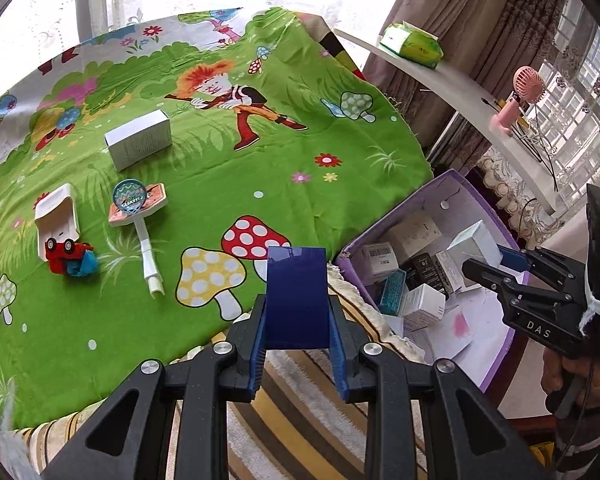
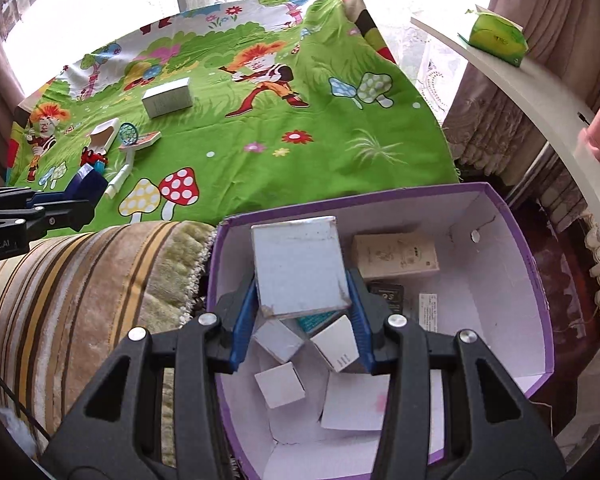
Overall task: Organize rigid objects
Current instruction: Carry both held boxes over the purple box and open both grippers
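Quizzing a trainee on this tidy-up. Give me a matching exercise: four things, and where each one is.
Things:
1. blue box
2. white box
3. toy car
4. green pack

Places:
A. on the white shelf
B. in the right gripper, over the purple bin
C. on the green cloth
D. in the left gripper

Pairs: 1-D, 2-B, 3-C, 4-A

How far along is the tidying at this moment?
Done: several small boxes lie in the purple box. In hand: the right gripper holds a white box over it; the left gripper holds a blue box. Left on the cloth: a white carton, toy car, open case, paddle toy.
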